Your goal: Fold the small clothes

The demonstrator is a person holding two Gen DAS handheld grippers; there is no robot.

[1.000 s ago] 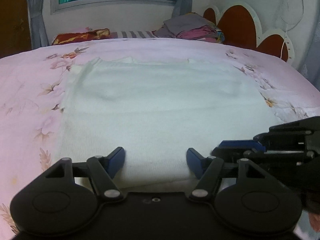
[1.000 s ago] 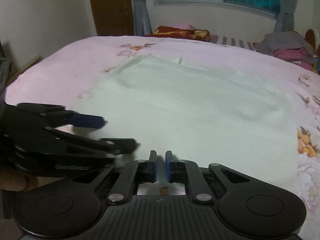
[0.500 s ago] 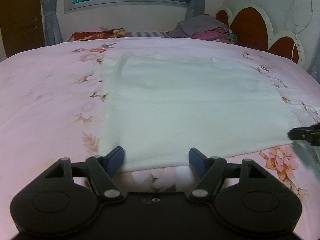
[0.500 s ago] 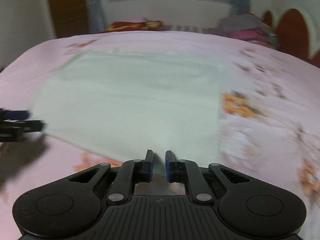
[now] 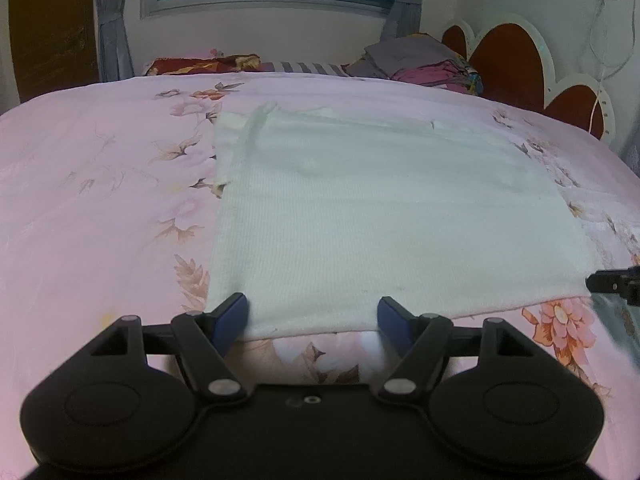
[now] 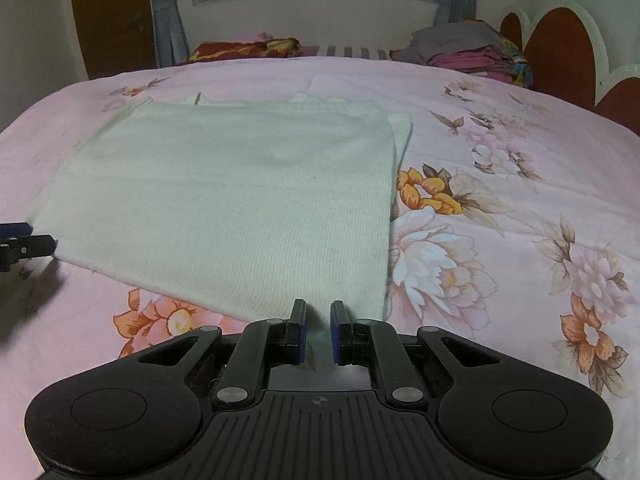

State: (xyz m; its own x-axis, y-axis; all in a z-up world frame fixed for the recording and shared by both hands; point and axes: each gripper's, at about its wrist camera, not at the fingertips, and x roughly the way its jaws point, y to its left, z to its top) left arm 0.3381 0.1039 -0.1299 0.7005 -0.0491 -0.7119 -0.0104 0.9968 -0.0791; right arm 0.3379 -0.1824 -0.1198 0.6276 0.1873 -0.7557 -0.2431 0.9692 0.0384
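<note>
Left wrist view: my left claw [image 5: 312, 318] stood wide open at the near hem of the white garment [image 5: 376, 216], gripping nothing, one pad at the near left corner.
Garment there: it lay flat and part-folded on the pink flowered bed [image 5: 100, 200], its far edge a little rumpled.
Right wrist view: my right claw [image 6: 318, 330] was nearly closed, only a narrow gap between the pads; the hem ran up to that gap, but I could not tell whether cloth was pinched.
Garment here: its right edge ran straight and doubled, near the orange flower print [image 6: 428, 192].
Doing it well, as I judged: take both near corners squarely, close on all layers, lift evenly and carry the hem to the far edge without dragging.
</note>
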